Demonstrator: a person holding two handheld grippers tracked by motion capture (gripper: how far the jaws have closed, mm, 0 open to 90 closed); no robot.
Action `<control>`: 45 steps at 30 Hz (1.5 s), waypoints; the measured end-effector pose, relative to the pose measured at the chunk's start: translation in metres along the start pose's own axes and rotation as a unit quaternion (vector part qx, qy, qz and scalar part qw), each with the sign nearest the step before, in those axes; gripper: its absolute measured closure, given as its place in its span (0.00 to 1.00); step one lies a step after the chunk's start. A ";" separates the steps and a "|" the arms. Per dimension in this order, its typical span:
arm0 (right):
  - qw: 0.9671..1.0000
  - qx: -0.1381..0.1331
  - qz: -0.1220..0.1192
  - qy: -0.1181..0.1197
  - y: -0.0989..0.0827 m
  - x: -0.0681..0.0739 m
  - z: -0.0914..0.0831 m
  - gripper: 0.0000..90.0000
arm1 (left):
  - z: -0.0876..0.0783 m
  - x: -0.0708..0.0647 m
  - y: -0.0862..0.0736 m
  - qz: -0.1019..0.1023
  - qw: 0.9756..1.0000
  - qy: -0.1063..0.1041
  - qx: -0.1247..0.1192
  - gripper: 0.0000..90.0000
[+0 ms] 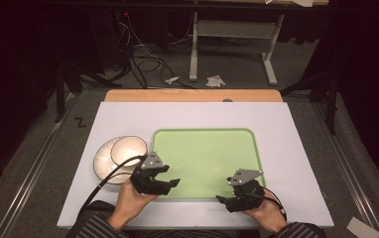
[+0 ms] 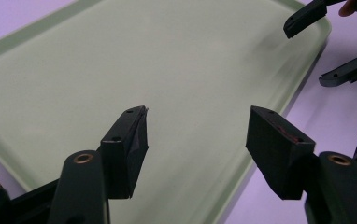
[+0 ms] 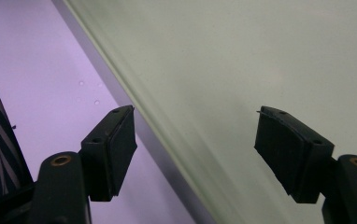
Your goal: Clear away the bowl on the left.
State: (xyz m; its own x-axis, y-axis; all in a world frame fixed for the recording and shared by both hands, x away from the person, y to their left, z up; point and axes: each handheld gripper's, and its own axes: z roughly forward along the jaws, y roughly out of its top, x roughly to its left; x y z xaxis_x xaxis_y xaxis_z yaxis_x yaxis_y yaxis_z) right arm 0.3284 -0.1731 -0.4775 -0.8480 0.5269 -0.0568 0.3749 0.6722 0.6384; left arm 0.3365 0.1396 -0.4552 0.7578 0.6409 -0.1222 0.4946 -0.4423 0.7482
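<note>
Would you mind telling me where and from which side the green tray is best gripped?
Probably by its raised rim on the near long edge. The green tray lies flat and bare on the table, so the lip is all a jaw can close on. The left gripper and right gripper, both open, already sit there.

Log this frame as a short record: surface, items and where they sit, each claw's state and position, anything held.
surface: white table
tray: green tray, centre of table, nothing on it
dishes: bowl on a plate, left of the tray
left claw: open, over the tray's near-left part, holds nothing
right claw: open, jaws straddle the tray's near edge, holds nothing
contact: neither claw touches the dishes
</note>
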 end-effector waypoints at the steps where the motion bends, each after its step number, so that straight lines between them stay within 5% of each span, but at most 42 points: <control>1: 1.000 0.000 0.001 0.000 0.000 0.000 0.000 0.34 | -0.001 0.001 0.000 -0.001 1.000 0.002 0.000 0.43; 45: 1.000 0.020 0.001 -0.002 -0.001 0.001 0.003 0.35 | -0.021 0.030 -0.001 -0.063 0.997 0.031 -0.020 0.44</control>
State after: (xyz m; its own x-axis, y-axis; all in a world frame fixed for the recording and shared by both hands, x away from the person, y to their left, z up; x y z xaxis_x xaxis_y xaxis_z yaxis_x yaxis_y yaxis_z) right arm 0.3281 -0.1715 -0.4804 -0.8459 0.5300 -0.0596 0.3904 0.6915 0.6078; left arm 0.3494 0.1722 -0.4460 0.6619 0.7283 -0.1774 0.5662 -0.3306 0.7551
